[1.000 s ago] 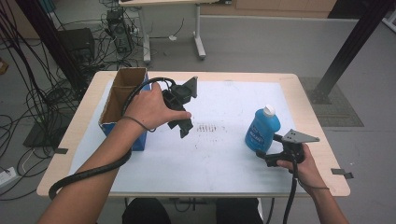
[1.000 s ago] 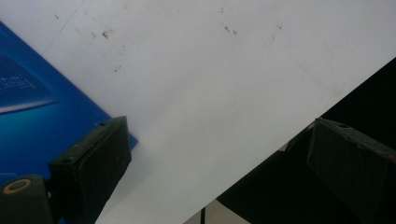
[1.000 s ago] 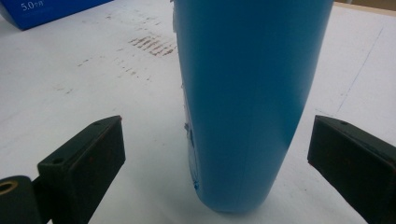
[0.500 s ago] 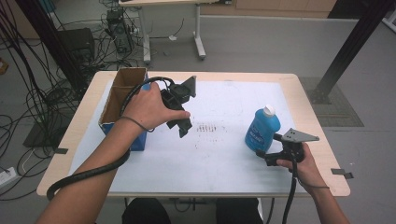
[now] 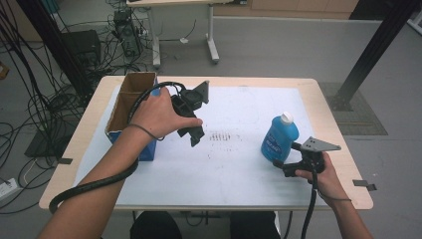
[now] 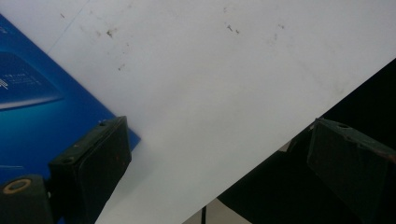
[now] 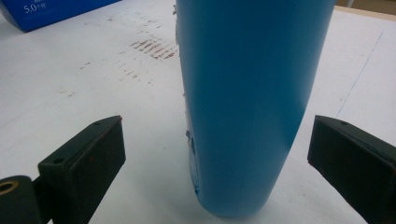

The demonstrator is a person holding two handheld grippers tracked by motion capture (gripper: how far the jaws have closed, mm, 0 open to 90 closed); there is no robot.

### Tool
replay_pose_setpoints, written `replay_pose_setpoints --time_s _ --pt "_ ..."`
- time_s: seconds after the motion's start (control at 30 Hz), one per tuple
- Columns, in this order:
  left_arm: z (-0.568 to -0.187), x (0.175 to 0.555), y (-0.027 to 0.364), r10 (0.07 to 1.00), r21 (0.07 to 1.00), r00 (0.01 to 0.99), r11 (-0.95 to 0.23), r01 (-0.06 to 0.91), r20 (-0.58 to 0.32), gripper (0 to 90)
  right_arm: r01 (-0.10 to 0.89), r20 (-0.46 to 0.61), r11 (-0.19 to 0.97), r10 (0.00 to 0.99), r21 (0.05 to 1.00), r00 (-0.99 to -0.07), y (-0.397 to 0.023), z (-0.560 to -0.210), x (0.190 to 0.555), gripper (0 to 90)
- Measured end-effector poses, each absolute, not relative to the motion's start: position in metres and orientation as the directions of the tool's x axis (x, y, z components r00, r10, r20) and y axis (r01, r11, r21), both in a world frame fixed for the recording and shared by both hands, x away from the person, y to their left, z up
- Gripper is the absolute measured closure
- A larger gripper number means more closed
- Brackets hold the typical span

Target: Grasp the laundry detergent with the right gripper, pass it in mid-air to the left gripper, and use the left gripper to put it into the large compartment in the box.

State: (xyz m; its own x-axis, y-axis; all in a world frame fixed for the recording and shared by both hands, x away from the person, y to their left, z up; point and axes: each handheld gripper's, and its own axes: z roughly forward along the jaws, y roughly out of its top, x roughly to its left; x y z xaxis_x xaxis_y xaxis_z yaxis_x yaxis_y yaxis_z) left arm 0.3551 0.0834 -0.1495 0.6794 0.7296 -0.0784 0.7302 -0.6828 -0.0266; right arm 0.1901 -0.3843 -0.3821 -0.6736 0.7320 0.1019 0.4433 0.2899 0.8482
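A blue bottle [image 5: 278, 138] with a white cap stands upright on the white sheet at the table's right. My right gripper [image 5: 280, 162] rests low just in front of it, open. In the right gripper view the bottle's body [image 7: 247, 93] stands between the two jaws, with a gap on each side, and the right gripper [image 7: 215, 122] touches nothing. My left gripper [image 5: 194, 137] is held over the sheet beside an open cardboard box [image 5: 130, 102], jaws pointing down. Its own view shows the left gripper [image 6: 217, 126] open and holding nothing above the white sheet [image 6: 210, 70], the box's blue side [image 6: 32, 102] at left.
The wooden table edge [image 5: 209, 201] runs along the front. A patch of small dark marks [image 5: 223, 137] lies mid-sheet. Cables trail from both grippers. Behind the table the floor holds cables, equipment and another table's legs [image 5: 213, 45].
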Motion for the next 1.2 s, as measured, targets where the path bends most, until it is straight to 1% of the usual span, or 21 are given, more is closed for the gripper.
replay_pose_setpoints --time_s 1.2 --pt "-0.1489 0.3555 0.0841 0.726 -0.019 0.683 -0.686 0.727 -0.080 6.6 0.443 0.103 0.280 0.740 0.852 -0.665 -0.3872 -0.3803 0.1873 4.1"
